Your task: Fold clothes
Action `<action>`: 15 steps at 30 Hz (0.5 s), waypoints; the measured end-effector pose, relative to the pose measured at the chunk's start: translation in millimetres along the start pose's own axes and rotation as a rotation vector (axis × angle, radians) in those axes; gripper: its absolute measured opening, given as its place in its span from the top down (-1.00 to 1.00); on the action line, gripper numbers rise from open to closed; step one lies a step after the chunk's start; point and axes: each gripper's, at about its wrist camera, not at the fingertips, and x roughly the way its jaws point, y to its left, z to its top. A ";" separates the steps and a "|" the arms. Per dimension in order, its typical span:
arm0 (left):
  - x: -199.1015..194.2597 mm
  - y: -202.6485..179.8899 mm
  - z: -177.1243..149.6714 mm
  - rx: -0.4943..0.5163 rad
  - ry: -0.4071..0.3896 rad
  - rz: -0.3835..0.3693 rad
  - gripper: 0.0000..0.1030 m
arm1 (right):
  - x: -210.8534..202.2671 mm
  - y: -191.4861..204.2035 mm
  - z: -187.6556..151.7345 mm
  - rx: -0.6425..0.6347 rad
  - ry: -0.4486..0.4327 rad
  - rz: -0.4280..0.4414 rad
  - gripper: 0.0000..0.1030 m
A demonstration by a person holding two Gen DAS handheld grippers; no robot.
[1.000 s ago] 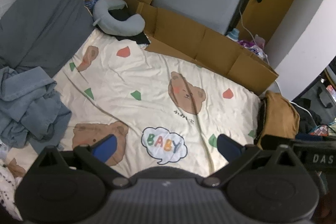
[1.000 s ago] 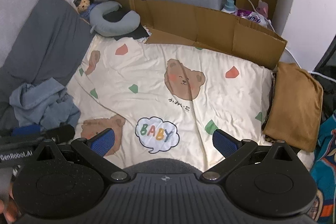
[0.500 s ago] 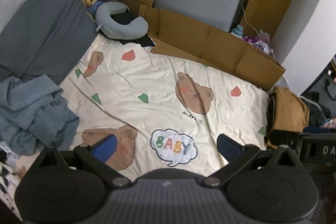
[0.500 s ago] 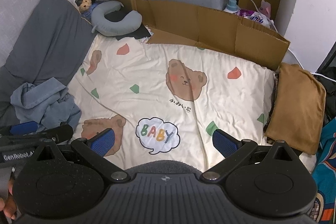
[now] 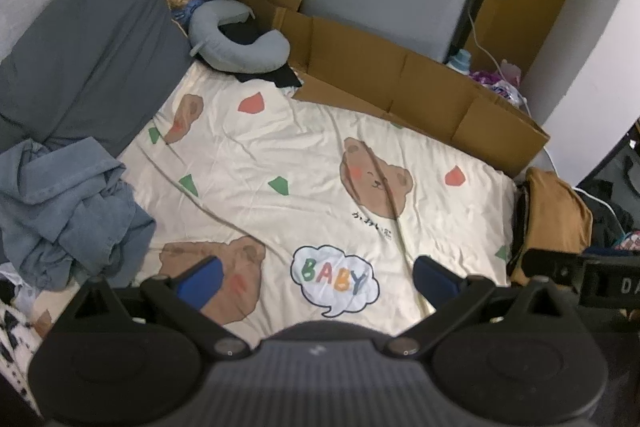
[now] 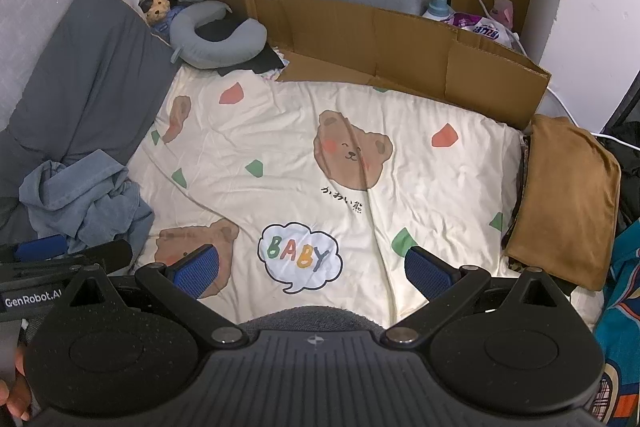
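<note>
Both my claws hang spread wide and empty above the bear-print sheet [image 6: 304, 131]: the left gripper [image 5: 316, 277] and the right gripper [image 6: 312, 269]. The clothes to fold, a crumpled blue-grey heap [image 5: 68, 203], lie ahead and to the left of both claws. I judge I should pinch one clear edge, not the bunched middle.

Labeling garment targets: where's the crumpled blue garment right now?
The crumpled blue garment lies at the left edge of the bear-print sheet in both wrist views, just below the grey pillow, untouched by either claw.
</note>
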 end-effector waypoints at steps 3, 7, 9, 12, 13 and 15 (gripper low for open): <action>0.6 2.9 0.2 -0.019 -0.001 0.000 -0.98 | 1.6 -1.0 0.2 0.001 0.003 0.002 -0.98; -0.1 4.3 -1.0 -0.035 -0.013 0.010 -0.94 | 1.3 -0.5 1.2 0.005 0.003 0.003 -0.98; -0.2 2.6 -0.9 -0.023 -0.012 0.013 -0.93 | 1.2 -0.6 1.0 0.010 0.002 0.008 -0.98; 0.5 1.1 -0.3 -0.009 -0.006 0.016 -0.92 | 1.3 -0.6 0.7 0.012 0.002 0.013 -0.98; 1.2 1.5 0.3 -0.011 0.000 0.014 -0.92 | 1.4 -0.6 0.7 0.012 0.002 0.013 -0.98; 2.4 2.1 0.6 -0.015 0.009 0.013 -0.92 | 1.8 -0.6 0.9 0.012 0.004 0.015 -0.98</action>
